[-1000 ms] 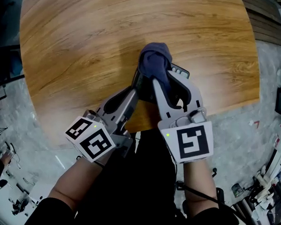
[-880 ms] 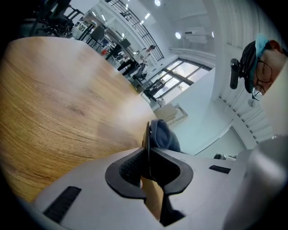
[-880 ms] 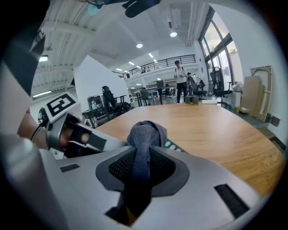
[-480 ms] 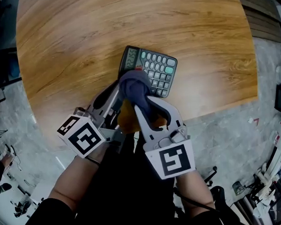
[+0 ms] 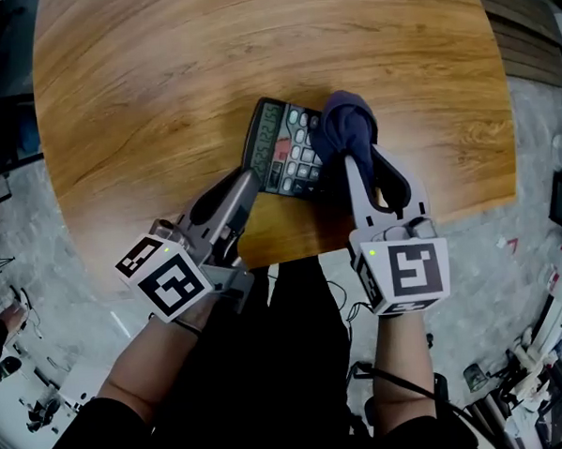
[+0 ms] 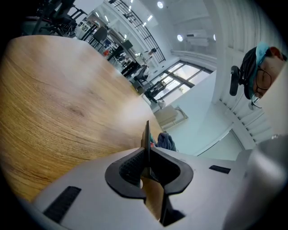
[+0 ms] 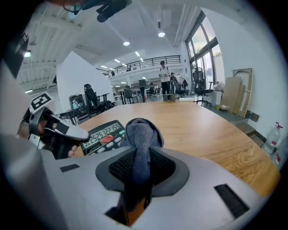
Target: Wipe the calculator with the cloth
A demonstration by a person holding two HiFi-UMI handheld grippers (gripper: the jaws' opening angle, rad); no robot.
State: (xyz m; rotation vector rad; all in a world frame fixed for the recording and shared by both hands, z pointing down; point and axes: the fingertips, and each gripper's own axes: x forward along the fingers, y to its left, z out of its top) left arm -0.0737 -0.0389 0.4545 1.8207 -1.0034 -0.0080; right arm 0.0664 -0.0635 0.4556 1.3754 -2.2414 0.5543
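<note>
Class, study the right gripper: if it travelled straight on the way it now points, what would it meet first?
The right gripper carries the cloth in front, and it already sits over the right side of the calculator, so the calculator probably comes first. Beyond lies only bare table. Depth is unclear.
</note>
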